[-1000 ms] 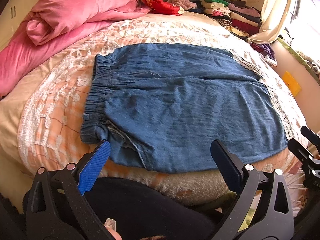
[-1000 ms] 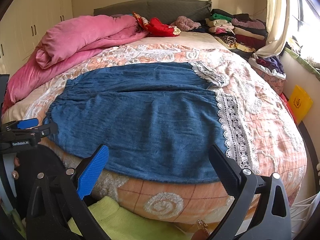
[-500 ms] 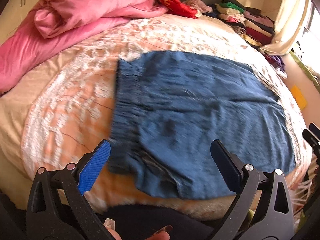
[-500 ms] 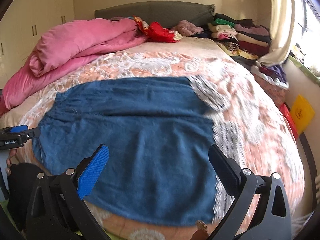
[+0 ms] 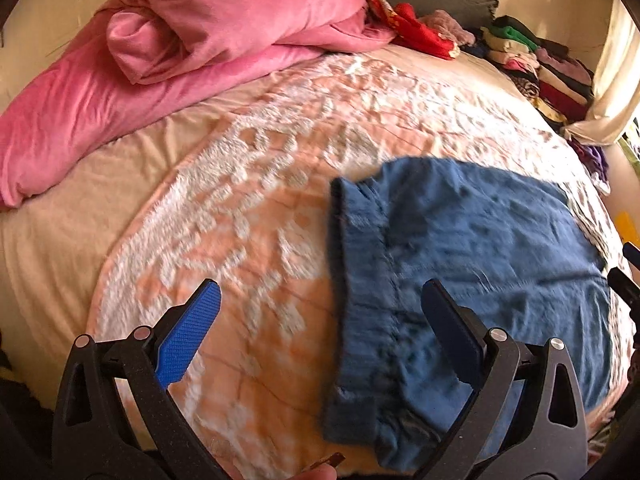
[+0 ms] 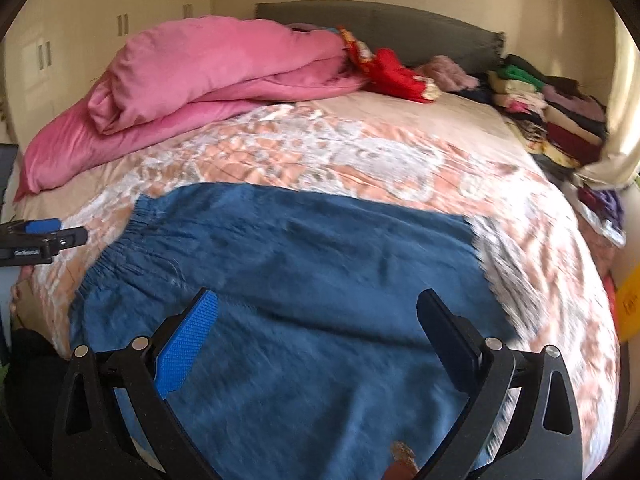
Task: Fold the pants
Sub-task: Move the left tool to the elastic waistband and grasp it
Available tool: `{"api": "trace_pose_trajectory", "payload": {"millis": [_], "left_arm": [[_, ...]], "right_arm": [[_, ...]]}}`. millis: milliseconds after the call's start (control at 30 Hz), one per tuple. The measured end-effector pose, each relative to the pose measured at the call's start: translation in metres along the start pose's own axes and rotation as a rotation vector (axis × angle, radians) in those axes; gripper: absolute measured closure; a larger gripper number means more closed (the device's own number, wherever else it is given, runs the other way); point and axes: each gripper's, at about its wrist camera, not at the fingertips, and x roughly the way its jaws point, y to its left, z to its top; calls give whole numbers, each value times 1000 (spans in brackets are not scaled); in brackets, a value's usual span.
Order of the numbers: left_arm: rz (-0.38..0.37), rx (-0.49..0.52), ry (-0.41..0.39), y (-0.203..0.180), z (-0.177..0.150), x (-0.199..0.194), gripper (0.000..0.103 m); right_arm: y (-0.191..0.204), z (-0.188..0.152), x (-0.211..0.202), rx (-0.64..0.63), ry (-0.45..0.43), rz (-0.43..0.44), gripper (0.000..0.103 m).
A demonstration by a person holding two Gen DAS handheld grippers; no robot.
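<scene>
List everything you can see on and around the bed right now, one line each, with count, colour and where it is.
pants: one, blue denim, spread flat on the near part of the bed, elastic waistband toward the left
bedspread: one, peach with white lace pattern, covering the bed
comforter: one, pink, bundled at the far left of the bed
red garment: one, red with trim, by the headboard
headboard: one, dark grey, far end
stack of folded clothes: one, mixed colours, far right edge
curtain: one, cream, right side
left gripper: one, black with blue pads, open above the waistband edge
right gripper: one, black with blue pads, open above the pants
</scene>
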Motion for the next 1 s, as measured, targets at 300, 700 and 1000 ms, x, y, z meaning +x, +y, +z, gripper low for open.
{"api": "trace_pose_trajectory", "payload": {"millis": [300, 700, 1000], "left_arm": [[-18, 11, 16, 4, 30, 31, 9], [-31, 84, 65, -12, 65, 77, 9], [-118, 87, 110, -18, 69, 104, 9]], "right_arm": [[0, 40, 52, -54, 56, 54, 4], [-2, 72, 119, -177, 142, 24, 4], [4, 95, 164, -282, 183, 27, 4]]}}
